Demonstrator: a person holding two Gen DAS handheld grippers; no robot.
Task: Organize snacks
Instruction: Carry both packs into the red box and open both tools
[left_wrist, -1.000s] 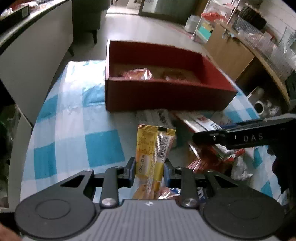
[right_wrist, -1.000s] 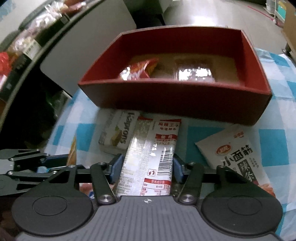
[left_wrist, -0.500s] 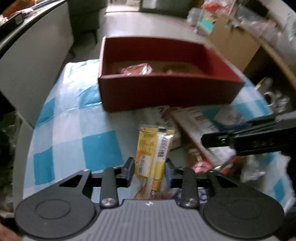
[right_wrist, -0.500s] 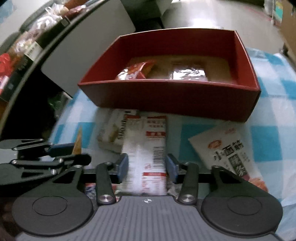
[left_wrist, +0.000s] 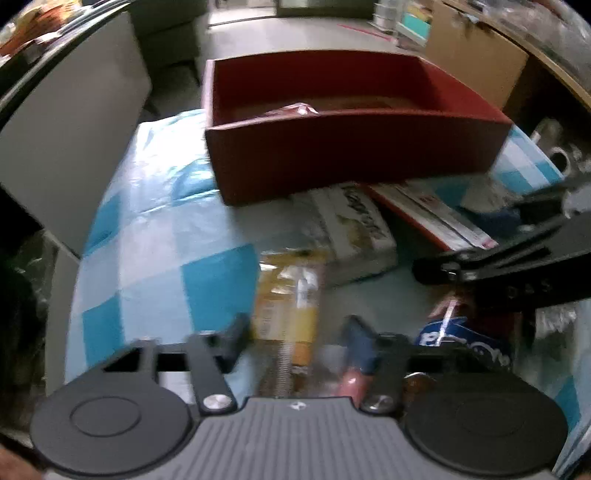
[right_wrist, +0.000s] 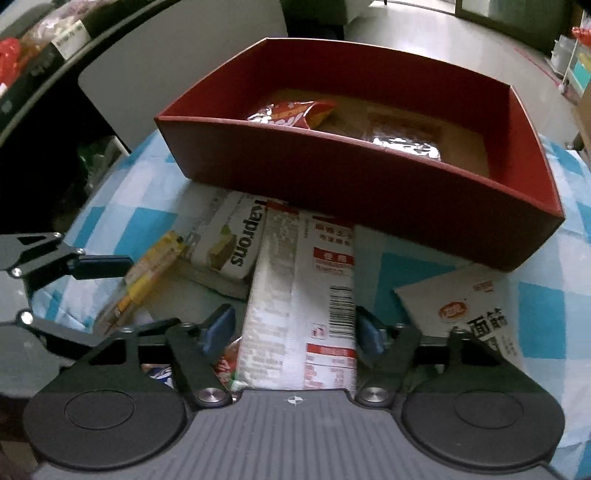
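Snack packs (right_wrist: 303, 306) lie between both parted tools.

Blue-checked tablecloth (right_wrist: 539, 325), red box (right_wrist: 369, 192), wafer packet (right_wrist: 225, 240), white noodle-snack pouch (right_wrist: 465, 314) directly on it

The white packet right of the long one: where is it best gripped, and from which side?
Probably its free left edge, coming low from the left: the white packet lies flat, and the box stands close at its far end.

Red box (right_wrist: 369, 192) (blue-checked cloth (right_wrist: 539, 317)).
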